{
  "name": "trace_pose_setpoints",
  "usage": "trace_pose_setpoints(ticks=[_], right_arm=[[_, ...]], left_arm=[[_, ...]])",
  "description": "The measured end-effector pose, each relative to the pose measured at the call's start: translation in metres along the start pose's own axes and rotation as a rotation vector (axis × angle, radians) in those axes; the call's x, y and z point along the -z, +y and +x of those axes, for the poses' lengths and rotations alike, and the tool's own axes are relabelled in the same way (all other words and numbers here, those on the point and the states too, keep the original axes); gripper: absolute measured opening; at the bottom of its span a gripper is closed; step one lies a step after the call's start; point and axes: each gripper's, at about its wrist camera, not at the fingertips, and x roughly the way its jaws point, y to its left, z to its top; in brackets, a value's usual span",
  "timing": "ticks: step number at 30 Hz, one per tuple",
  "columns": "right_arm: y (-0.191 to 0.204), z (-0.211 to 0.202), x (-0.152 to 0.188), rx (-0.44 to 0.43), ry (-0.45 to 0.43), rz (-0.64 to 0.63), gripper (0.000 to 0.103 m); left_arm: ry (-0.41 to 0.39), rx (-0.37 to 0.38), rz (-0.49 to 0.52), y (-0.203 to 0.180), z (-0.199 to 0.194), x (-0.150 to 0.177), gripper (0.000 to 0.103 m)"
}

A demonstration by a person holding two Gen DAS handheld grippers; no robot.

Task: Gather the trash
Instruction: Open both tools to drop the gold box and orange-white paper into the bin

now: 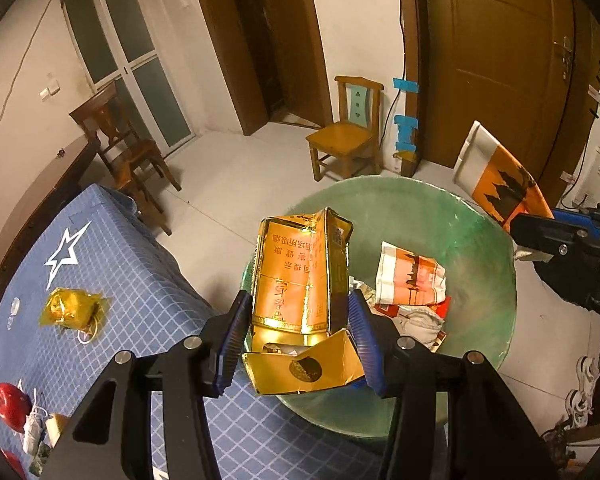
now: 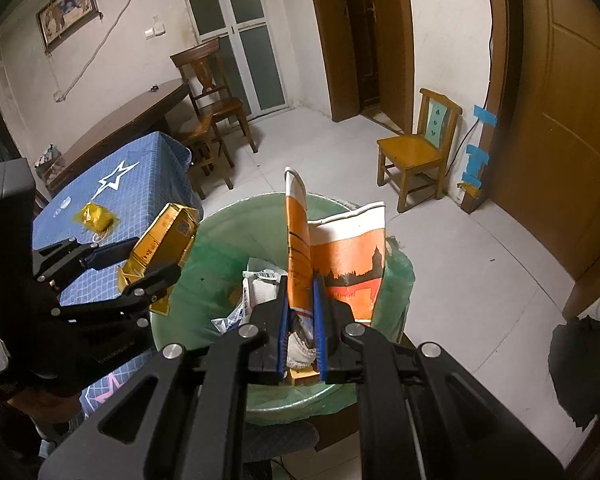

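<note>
Left wrist view: the left tongs are clamped on a gold carton above the green bin, placed for dropping; its long axis runs away from the camera, open flap nearest.

Right wrist view: the right tongs pinch an orange wrapper upright over the bin, edge-on.

The right gripper pinches an orange-and-white paper bag upright over the green-lined trash bin; beside it, the left gripper clamps a gold carton.
</note>
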Motion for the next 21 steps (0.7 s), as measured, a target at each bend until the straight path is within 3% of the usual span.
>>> trace_pose_setpoints(ticks=[15,17,18,21], right_arm=[[-0.003,0.012,-0.016,-0.069,0.033,0.005,0.011],[-0.005,0.014,-0.018,-0.064,0.031,0.015,0.024],[-0.007,0.015,-0.018,-0.059,0.026,0.022,0.036],[-0.009,0.016,-0.017,-0.060,0.023,0.032,0.038]], left_arm=[[0.004,0.020,-0.021,0.012,0.010,-0.005,0.053],[0.001,0.029,-0.046,0.019,0.011,-0.008,0.063],[0.005,0.038,-0.055,0.021,0.012,-0.008,0.066],[0.009,0.056,-0.053,0.024,0.012,-0.008,0.068]])
